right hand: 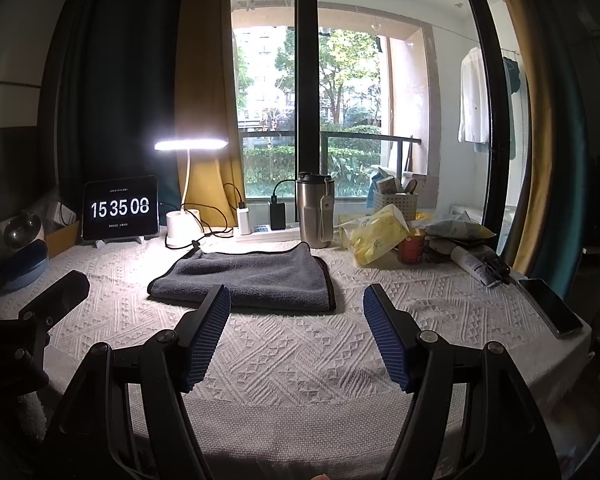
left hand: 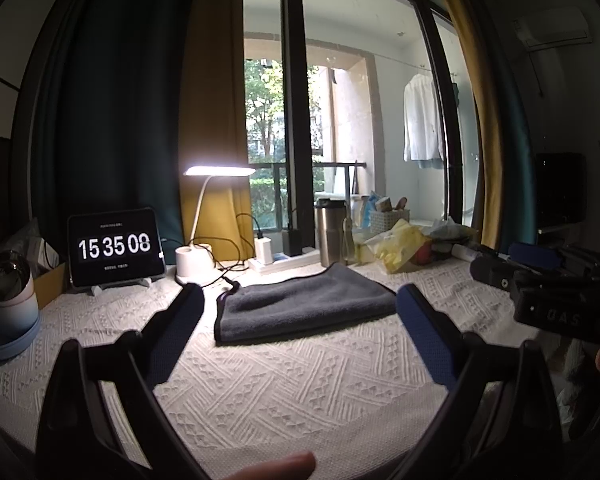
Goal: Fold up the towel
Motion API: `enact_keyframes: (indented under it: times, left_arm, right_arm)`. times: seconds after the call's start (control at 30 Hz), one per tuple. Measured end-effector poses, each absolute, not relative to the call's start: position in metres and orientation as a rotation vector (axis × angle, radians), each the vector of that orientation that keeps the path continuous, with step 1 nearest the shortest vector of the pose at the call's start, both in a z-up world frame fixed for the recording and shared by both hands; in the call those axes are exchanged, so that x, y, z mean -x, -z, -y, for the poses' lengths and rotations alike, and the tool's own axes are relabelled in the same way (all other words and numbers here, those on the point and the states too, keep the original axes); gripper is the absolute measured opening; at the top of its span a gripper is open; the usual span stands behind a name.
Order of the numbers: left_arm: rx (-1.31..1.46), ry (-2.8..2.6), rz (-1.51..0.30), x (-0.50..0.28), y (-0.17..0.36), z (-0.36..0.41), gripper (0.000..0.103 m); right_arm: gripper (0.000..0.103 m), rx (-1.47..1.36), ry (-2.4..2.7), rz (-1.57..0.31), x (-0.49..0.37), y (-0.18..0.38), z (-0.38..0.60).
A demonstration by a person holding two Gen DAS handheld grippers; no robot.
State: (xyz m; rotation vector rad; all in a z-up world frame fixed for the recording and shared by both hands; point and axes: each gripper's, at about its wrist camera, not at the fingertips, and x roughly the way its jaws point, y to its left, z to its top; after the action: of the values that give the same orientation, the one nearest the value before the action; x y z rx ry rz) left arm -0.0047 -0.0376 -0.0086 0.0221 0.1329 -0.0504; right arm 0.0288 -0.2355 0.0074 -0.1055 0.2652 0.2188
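Observation:
A dark grey towel (left hand: 306, 306) with black trim lies folded flat on the white textured tablecloth (left hand: 284, 384), toward the back middle. It also shows in the right wrist view (right hand: 252, 278). My left gripper (left hand: 300, 300) is open and empty, held above the cloth just short of the towel's near edge. My right gripper (right hand: 296, 294) is open and empty too, near the towel's front right corner. The right gripper's body shows at the right of the left wrist view (left hand: 548, 284).
Along the back stand a tablet clock (left hand: 115, 246), a lit desk lamp (left hand: 204, 220), a power strip with chargers (left hand: 284, 258), a steel tumbler (right hand: 315, 210), yellow bags (right hand: 376, 234) and a basket (right hand: 394, 202). A phone (right hand: 550, 306) lies at the right edge.

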Motion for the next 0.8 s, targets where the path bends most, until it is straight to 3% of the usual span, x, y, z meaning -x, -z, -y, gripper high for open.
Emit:
enact_keyframes:
  times: [0.8]
  left_arm:
    - [-0.024,0.051,-0.133,0.0046,0.0082,0.0379,0.098]
  right_arm:
    - [0.072,0.107,-0.219,-0.269,-0.0286,-0.0062,0.2329]
